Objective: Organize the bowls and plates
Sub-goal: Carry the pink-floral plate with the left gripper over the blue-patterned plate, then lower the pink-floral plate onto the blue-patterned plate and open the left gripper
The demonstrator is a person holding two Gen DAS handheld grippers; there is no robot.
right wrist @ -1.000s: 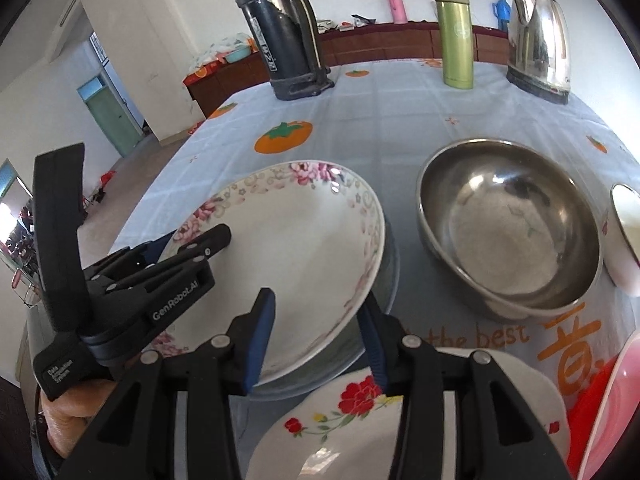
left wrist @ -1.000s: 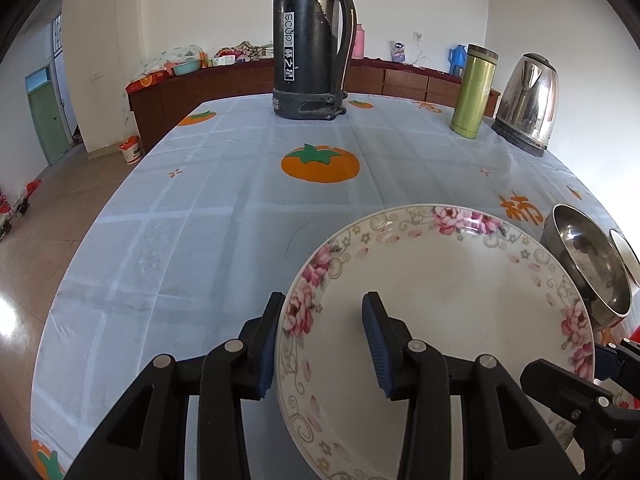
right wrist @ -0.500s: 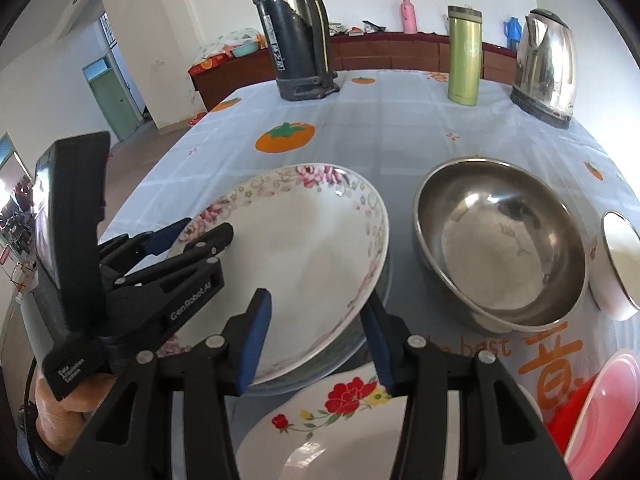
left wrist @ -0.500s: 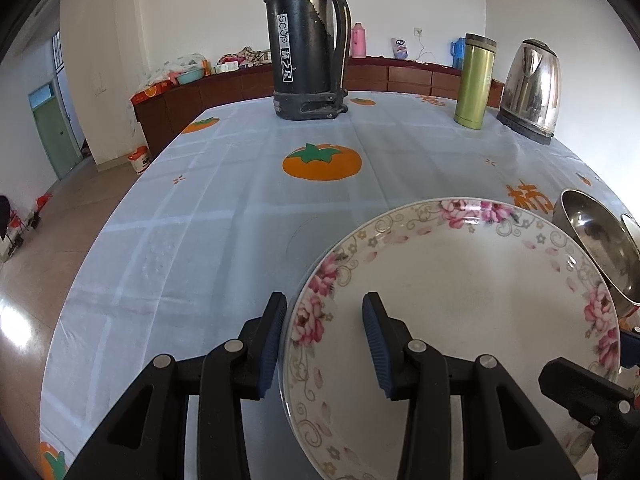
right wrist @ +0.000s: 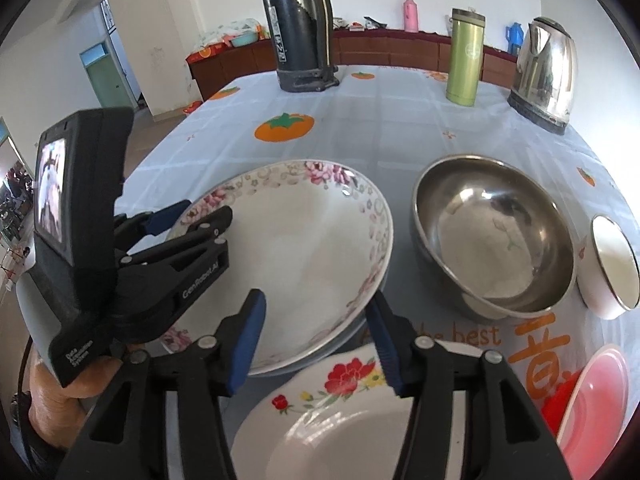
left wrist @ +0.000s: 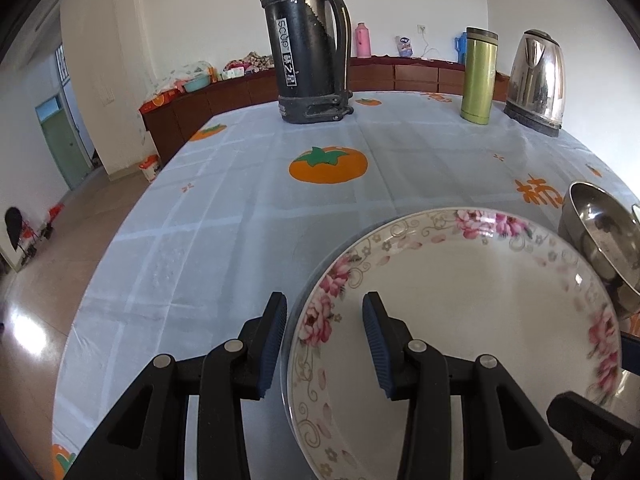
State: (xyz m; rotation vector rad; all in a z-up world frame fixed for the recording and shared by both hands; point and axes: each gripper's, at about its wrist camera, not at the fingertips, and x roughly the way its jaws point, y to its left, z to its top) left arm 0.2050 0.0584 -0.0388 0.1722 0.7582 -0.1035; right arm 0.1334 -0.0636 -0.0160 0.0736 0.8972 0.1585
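A white plate with a pink flower rim sits on a glass plate on the table. My left gripper is open, its jaws astride the plate's left rim, not clamped. My right gripper is open and empty, jaws astride the flower plate's near right rim. A second plate with red flowers lies under the right gripper. A steel bowl stands to the right.
A small white bowl and a red plastic bowl sit at the right edge. A black thermos, a green flask and a steel kettle stand at the far side. The table edge drops off at left.
Both grippers and the flowered plate stay nearly in place; the views have lowered slightly. The left gripper remains astride the plate's rim.
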